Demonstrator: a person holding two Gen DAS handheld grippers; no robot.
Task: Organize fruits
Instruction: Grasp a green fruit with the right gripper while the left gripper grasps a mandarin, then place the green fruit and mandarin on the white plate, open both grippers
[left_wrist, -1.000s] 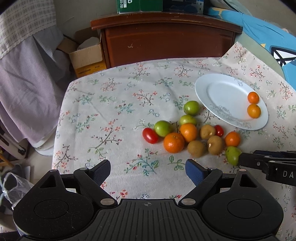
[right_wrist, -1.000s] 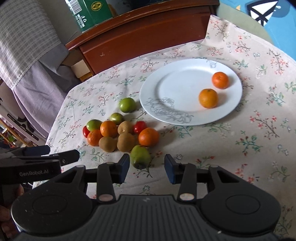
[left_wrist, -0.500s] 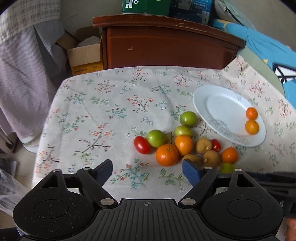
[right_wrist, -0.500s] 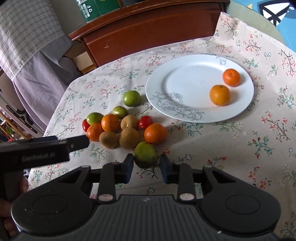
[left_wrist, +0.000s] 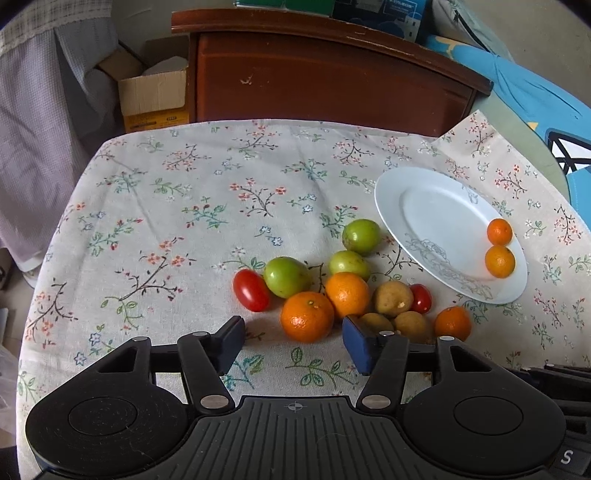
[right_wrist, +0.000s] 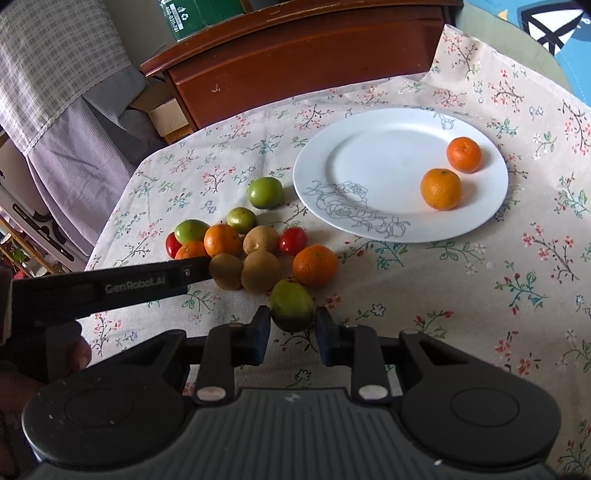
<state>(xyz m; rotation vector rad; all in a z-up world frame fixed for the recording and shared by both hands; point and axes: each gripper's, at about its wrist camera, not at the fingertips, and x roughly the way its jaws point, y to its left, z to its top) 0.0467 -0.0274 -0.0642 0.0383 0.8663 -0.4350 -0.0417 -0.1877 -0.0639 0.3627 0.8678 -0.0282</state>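
A pile of oranges, green fruits, kiwis and red tomatoes lies on the floral tablecloth (left_wrist: 184, 206). A white plate (right_wrist: 376, 155) holds two oranges (right_wrist: 441, 188). My right gripper (right_wrist: 292, 326) has closed its pads around a green fruit (right_wrist: 291, 304) at the pile's near edge, on the cloth. My left gripper (left_wrist: 293, 341) is open, its pads either side of and just short of a large orange (left_wrist: 307, 321). The plate shows in the left wrist view (left_wrist: 436, 218) at the right.
A dark wooden cabinet (left_wrist: 325, 77) stands behind the table. A cardboard box (left_wrist: 153, 99) and hanging cloth (left_wrist: 37, 129) are at the left. My left gripper's arm (right_wrist: 110, 288) crosses the right wrist view beside the kiwis (right_wrist: 258, 269).
My right gripper has moved forward and narrowed its pads onto the green fruit. My left gripper has moved in toward the large orange, staying open.
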